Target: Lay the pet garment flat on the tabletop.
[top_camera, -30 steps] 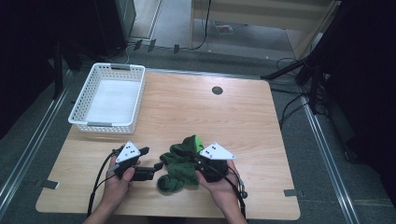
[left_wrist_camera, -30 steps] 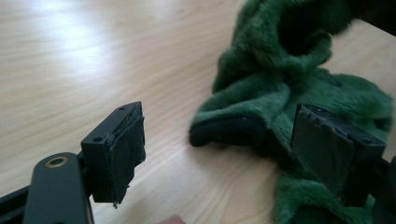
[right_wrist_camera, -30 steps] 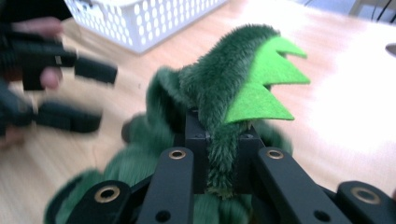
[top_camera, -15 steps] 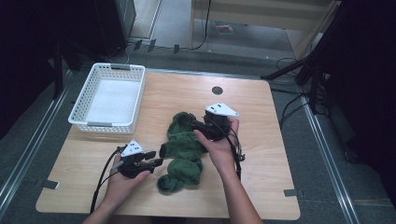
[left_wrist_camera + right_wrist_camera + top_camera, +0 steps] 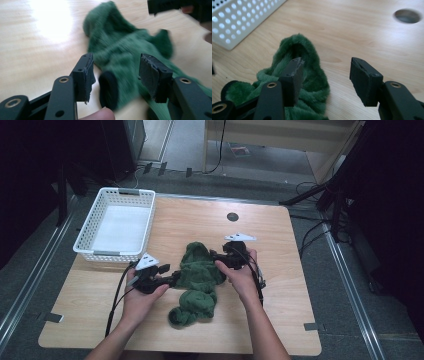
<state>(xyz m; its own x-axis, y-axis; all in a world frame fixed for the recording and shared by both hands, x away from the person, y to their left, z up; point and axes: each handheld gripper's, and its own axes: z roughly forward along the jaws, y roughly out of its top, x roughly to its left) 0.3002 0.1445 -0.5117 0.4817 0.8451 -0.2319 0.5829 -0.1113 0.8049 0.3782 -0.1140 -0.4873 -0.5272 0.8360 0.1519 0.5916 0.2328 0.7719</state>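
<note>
A crumpled green fuzzy cloth (image 5: pixel 200 276) lies in the middle of the wooden table (image 5: pixel 280 295). My left gripper (image 5: pixel 175 279) is at the cloth's left edge. In the left gripper view it (image 5: pixel 116 67) stands open, with the cloth (image 5: pixel 125 50) and a dark trim between the jaws. My right gripper (image 5: pixel 216 258) is at the cloth's far right. In the right gripper view it (image 5: pixel 325 72) is open, its left jaw over the cloth's rounded end (image 5: pixel 299 57) and its right jaw over bare wood.
A white perforated basket (image 5: pixel 85 239) stands at the far left of the table, and its wall (image 5: pixel 234 17) also shows in the right gripper view. A round hole (image 5: pixel 232 216) is in the table beyond the cloth. Cables trail from both grippers.
The right gripper went from the cloth's near right to its far right, and the cloth stretched out away from me. The left gripper then moved up to the cloth's left edge.
</note>
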